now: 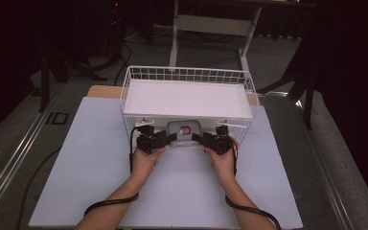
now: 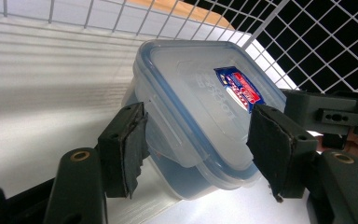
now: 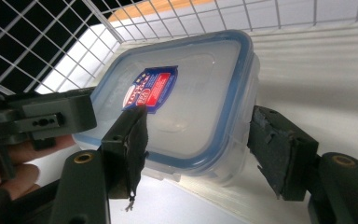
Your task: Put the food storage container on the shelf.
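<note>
Forearms come up from the bottom of the high view, and each hand carries one hand-held gripper, both turned inward toward the same thing. Between them sits the plastic container (image 1: 185, 131), a clear box with a blue-rimmed lid and a red-and-blue label, resting on the white surface at the front of the wire basket (image 1: 134, 76), under its white shelf.

From the left hand-held gripper (image 2: 193, 149) I see the box straight ahead and close, one corner reaching in between the jaws. Both pads stand off its walls with a gap on each side, so I read this one as released, not gripping.

From the right hand-held gripper (image 3: 200, 149) the picture is mirrored: the box lies dead ahead, its near corner between the jaws. One pad overlaps the lid edge by the label, but the other is plainly clear of the wall, so it is released too.

The box's long axis runs across, from one gripper to the other, and both hands look about equally near. Behind it the basket's mesh closes off the back.
</note>
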{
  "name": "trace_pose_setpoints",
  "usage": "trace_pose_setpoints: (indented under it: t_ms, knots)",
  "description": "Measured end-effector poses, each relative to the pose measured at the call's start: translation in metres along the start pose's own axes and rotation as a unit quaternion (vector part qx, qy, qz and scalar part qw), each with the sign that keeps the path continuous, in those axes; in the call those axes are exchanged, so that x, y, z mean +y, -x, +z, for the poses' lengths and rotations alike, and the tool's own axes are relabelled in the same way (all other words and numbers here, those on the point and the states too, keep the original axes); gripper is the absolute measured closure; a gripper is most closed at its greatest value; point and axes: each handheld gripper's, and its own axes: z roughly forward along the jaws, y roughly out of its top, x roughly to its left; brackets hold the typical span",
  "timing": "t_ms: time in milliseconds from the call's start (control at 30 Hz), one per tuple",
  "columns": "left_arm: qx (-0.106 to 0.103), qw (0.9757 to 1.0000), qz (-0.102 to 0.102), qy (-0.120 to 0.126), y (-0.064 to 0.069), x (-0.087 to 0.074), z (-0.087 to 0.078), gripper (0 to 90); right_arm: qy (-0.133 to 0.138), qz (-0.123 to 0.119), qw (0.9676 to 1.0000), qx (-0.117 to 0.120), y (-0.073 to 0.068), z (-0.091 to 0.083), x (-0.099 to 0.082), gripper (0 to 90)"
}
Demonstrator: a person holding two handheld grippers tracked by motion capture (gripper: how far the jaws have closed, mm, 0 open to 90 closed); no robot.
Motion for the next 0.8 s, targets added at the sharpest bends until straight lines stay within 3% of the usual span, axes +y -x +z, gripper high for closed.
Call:
trace_pose_setpoints:
  t_ms: [100,267,333,400,567,633,733,800]
  knots:
    - [0.007,1.0,0.0,-0.004,0.001,0.001,-0.002,38.0,-0.002,0.002,1.0,-0.002,-0.002,-0.001,0.0,37.4]
    - [0.015,0.9998,0.008,0.013,0.005,0.001,-0.014,37.8,0.012,-0.002,0.9999,0.002,-0.006,-0.009,-0.003,37.7]
    - [0.005,0.9995,0.025,0.016,0.005,-0.001,-0.021,32.8,0.013,-0.024,0.9996,-0.002,-0.009,-0.012,-0.006,37.6]
    - [-0.003,0.9991,0.04,0.012,0.006,-0.004,-0.027,28.5,0.004,-0.027,0.9996,-0.007,-0.013,-0.015,-0.009,37.6]
    - [0.009,0.9967,0.079,0.011,0.01,-0.018,-0.043,21.6,0.015,-0.062,0.9977,-0.022,-0.018,-0.027,-0.013,37.6]
    - [0.005,0.9946,0.103,0.012,0.013,-0.025,-0.049,16.8,0.014,-0.08,0.9963,-0.029,-0.023,-0.031,-0.015,37.8]
    - [-0.007,0.9914,0.131,0.005,0.018,-0.031,-0.06,14.3,0.019,-0.103,0.9939,-0.036,-0.032,-0.034,-0.019,43.2]
    - [-0.009,0.9893,0.146,0.002,0.024,-0.035,-0.068,8.1,0.013,-0.113,0.9929,-0.034,-0.038,-0.034,-0.022,56.1]
